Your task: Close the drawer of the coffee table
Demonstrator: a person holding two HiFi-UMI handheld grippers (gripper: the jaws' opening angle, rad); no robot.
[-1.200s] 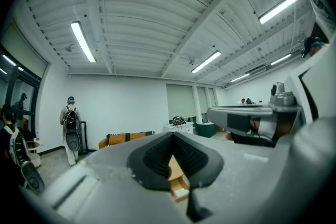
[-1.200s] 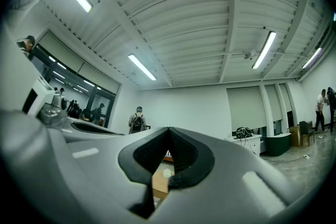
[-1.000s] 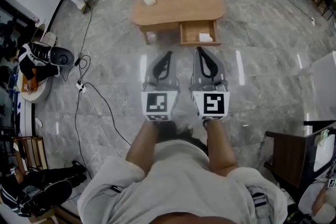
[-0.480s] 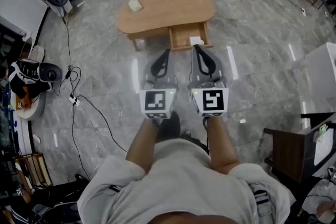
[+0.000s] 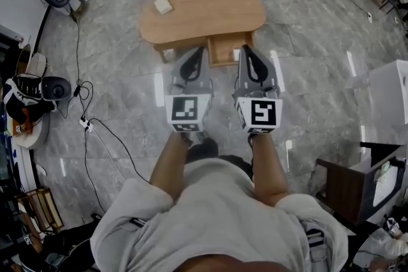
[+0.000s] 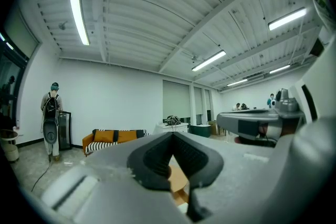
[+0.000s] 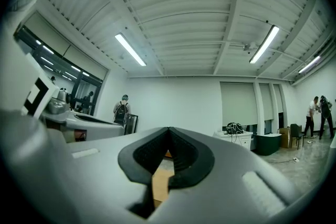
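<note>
Oval light-wood coffee table (image 5: 204,13) stood on grey marbled floor (image 5: 319,41). Shallow wooden drawer (image 5: 223,53) was pulled out from table's near long edge, right of centre; not closed. Small white item (image 5: 164,5) lay on tabletop near left end. Grey two-jaw left gripper (image 5: 201,50) was held level, jaws together, empty. Grey two-jaw right gripper (image 5: 244,49) was the same: jaws together, empty. In head view, gripper tips flanked drawer front; contact with drawer could not be determined.
</note>
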